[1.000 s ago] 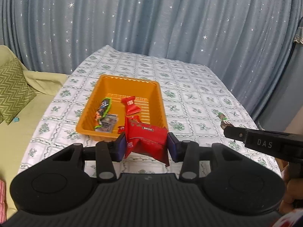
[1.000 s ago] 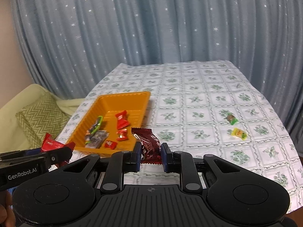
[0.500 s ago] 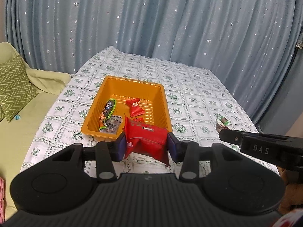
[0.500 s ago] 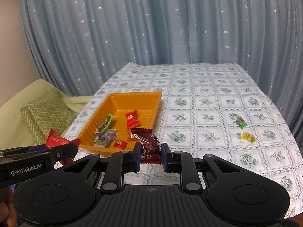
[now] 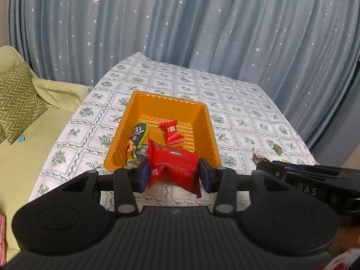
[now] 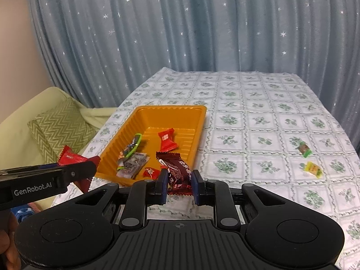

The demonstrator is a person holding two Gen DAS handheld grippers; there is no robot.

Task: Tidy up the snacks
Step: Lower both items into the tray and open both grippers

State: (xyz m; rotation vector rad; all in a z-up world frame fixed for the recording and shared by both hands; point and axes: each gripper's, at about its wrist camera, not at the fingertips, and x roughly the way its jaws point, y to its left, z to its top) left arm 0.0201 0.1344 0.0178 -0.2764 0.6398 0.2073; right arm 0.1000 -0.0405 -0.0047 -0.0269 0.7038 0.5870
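Observation:
An orange tray (image 5: 203, 121) (image 6: 198, 121) sits on the flowered tablecloth and holds several snack packets, among them a red candy (image 5: 171, 132) (image 6: 166, 140) and a green-edged packet (image 5: 137, 138) (image 6: 132, 146). My left gripper (image 5: 174, 175) is shut on a red snack packet (image 5: 174, 165) just short of the tray's near edge; the packet also shows in the right wrist view (image 6: 74, 158). My right gripper (image 6: 179, 185) is shut on a dark brown snack bar (image 6: 176, 168) at the tray's near right corner.
A green-wrapped candy (image 6: 304, 149) (image 5: 277, 149) and a yellow candy (image 6: 312, 168) lie on the cloth to the right. A light green sofa with a zigzag cushion (image 5: 15, 100) (image 6: 60, 130) stands left of the table. A blue starred curtain hangs behind.
Both grippers have risen and pulled back a little with their packets still held; the tray now sits farther off in both views.

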